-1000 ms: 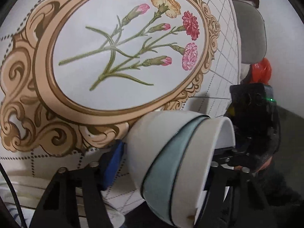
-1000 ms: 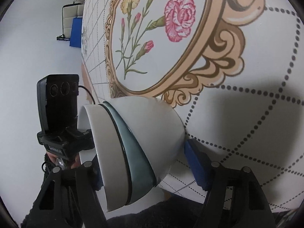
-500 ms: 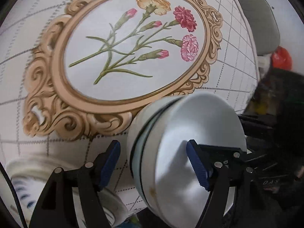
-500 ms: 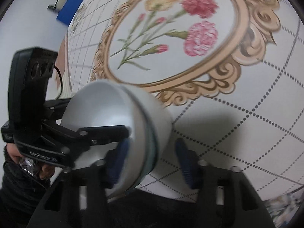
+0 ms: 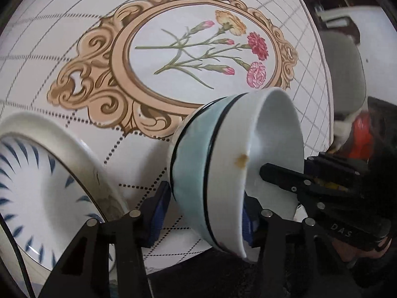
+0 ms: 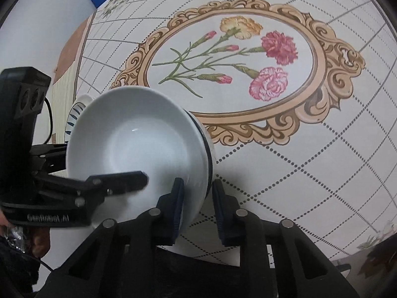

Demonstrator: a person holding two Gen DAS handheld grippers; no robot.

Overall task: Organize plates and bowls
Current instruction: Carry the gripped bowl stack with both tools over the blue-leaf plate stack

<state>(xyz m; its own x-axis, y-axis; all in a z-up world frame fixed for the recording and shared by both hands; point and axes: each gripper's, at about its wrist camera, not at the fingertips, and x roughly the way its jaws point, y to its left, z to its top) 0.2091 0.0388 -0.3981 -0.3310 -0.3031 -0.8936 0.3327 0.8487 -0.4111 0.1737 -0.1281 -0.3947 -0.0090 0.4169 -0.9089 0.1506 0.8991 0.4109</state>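
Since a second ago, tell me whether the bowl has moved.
Yes. In the left wrist view the bowl has tipped, its opening swinging round toward the right gripper, and it sits lower against the flower frame printed on the tablecloth.

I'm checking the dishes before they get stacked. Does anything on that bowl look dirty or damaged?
Yes: the bowl has a small brownish spot on its white rim, like dried food or a chip; which one cannot be told. No crack shows.
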